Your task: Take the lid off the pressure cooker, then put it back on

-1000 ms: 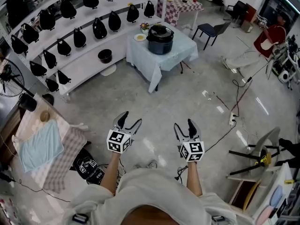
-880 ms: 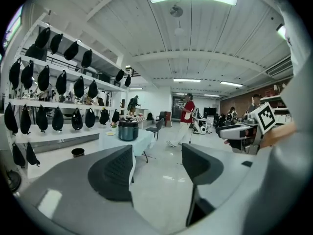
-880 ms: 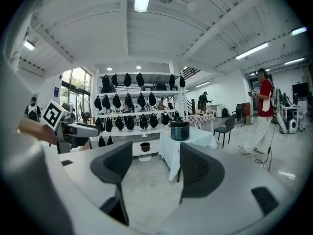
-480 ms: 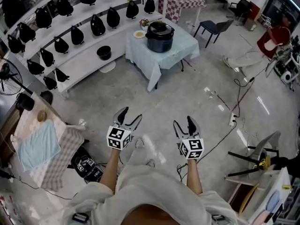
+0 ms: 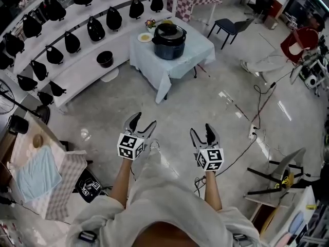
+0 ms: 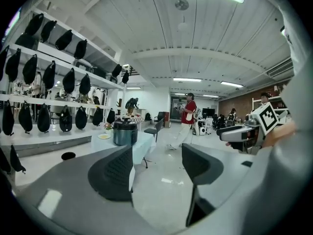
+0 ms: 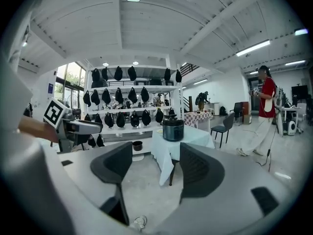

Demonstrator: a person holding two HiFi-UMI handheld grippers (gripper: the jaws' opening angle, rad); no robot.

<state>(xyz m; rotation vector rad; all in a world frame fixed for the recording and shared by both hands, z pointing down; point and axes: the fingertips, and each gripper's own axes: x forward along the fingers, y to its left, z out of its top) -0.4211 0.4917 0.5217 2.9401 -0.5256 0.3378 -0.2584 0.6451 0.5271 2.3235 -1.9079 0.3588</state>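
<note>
A dark pressure cooker [image 5: 169, 40] with its lid on stands on a small table draped in a pale blue cloth [image 5: 177, 59], far ahead across the floor. It also shows in the left gripper view as the cooker [image 6: 124, 131] and in the right gripper view as the cooker [image 7: 173, 129]. My left gripper [image 5: 140, 126] and right gripper [image 5: 202, 135] are held out in front of me over bare floor, well short of the table. Both stand open with nothing between their jaws.
A small plate [image 5: 144, 37] sits on the table beside the cooker. Curved white shelves [image 5: 77, 50] with several black bags run along the left. A dark chair [image 5: 230, 28] stands right of the table. Cables [image 5: 259, 112] trail over the floor. A person in red [image 6: 188, 116] stands far off.
The table and cooker have shifted left and slightly up in the head view as I walk. Both grippers stay open and held out in front.
</note>
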